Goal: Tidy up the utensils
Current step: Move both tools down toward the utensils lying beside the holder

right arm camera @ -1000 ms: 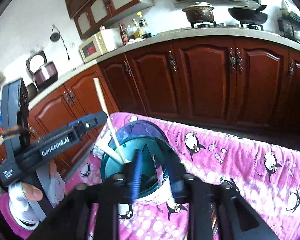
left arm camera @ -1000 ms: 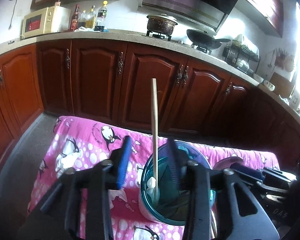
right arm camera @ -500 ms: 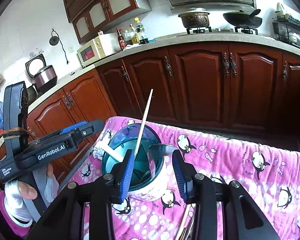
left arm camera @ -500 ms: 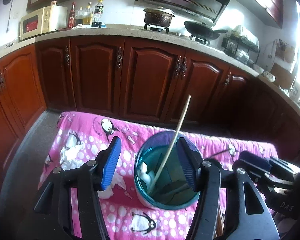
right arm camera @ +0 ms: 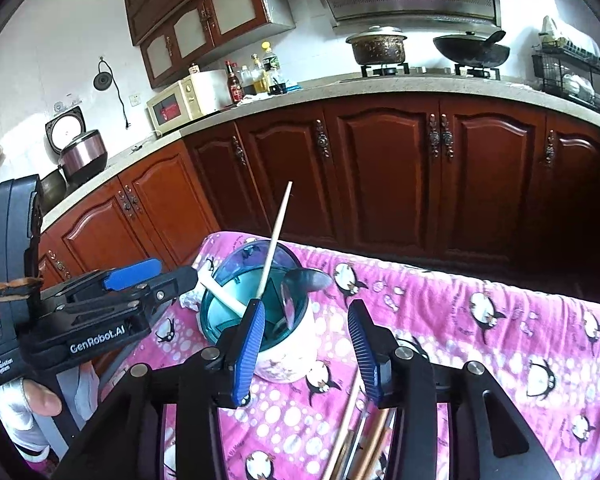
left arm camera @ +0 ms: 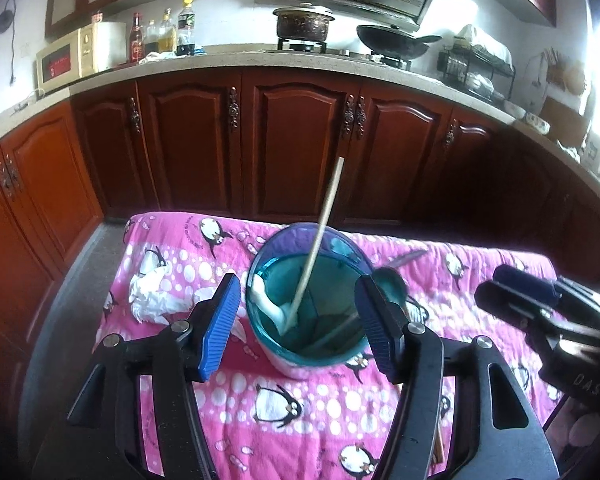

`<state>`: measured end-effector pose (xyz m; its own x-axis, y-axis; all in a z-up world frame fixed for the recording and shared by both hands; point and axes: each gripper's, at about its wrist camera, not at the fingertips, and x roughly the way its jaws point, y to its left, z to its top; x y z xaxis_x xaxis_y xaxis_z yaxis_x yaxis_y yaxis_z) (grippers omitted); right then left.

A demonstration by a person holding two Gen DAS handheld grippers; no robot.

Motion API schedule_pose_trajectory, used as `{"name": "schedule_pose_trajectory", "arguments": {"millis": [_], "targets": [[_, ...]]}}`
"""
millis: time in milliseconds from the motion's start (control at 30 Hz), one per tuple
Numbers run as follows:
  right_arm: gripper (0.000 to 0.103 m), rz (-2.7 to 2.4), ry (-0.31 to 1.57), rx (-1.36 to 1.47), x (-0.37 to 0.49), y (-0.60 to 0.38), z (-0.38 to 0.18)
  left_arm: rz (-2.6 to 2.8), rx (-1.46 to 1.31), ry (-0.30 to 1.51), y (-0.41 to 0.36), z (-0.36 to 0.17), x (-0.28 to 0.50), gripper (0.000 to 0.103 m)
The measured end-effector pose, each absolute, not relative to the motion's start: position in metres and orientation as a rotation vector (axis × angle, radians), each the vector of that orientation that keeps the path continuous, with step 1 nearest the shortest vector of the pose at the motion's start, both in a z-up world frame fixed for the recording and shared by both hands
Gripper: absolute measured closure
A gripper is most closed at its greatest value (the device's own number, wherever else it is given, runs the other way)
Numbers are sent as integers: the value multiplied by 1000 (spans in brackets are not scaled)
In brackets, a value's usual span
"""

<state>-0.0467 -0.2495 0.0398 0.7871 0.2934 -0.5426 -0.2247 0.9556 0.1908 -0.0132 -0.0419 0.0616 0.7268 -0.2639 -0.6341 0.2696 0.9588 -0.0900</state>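
Observation:
A teal utensil holder point(left arm camera: 312, 312) point(right arm camera: 260, 320) stands on the pink penguin cloth. In it lean a wooden chopstick point(left arm camera: 320, 236) point(right arm camera: 274, 240), a white spoon point(left arm camera: 266, 300) point(right arm camera: 224, 294) and a metal spoon point(right arm camera: 304, 280). My left gripper point(left arm camera: 296, 326) is open and empty, its blue pads on either side of the holder, just short of it. My right gripper point(right arm camera: 306, 346) is open and empty, to the right of the holder and above several loose chopsticks point(right arm camera: 356, 432) on the cloth.
A crumpled white tissue point(left arm camera: 156, 298) lies left of the holder. The pink cloth point(right arm camera: 500, 340) covers the table, whose far edge faces dark wooden cabinets point(left arm camera: 300, 140). The left gripper body point(right arm camera: 80, 320) sits at the left of the right wrist view.
Both grippers have pulled back from the holder and opened wider. The chopstick, upright a second ago, now leans to the right in the holder.

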Motion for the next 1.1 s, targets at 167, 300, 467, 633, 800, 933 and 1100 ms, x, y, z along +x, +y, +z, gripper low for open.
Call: {"name": "schedule_pose_trajectory", "arguments": {"millis": [167, 300, 467, 633, 800, 933, 1100], "targets": [[61, 239, 599, 134, -68, -267, 41, -315, 28, 701, -56, 63, -30, 43], [60, 207, 598, 138, -82, -280, 41, -339, 37, 709, -69, 62, -44, 43], [60, 166, 604, 160, -99, -298, 40, -371, 41, 728, -85, 60, -56, 43], [60, 129, 615, 173, -113, -317, 35, -409, 41, 743, -100, 57, -67, 41], [59, 108, 624, 192, -120, -327, 32, -434, 45, 763, -111, 54, -72, 39], [58, 104, 638, 202, -122, -332, 25, -455, 25, 783, -111, 51, -71, 34], [58, 132, 687, 229, -113, -337, 6, -475, 7, 840, -102, 35, -67, 34]]}}
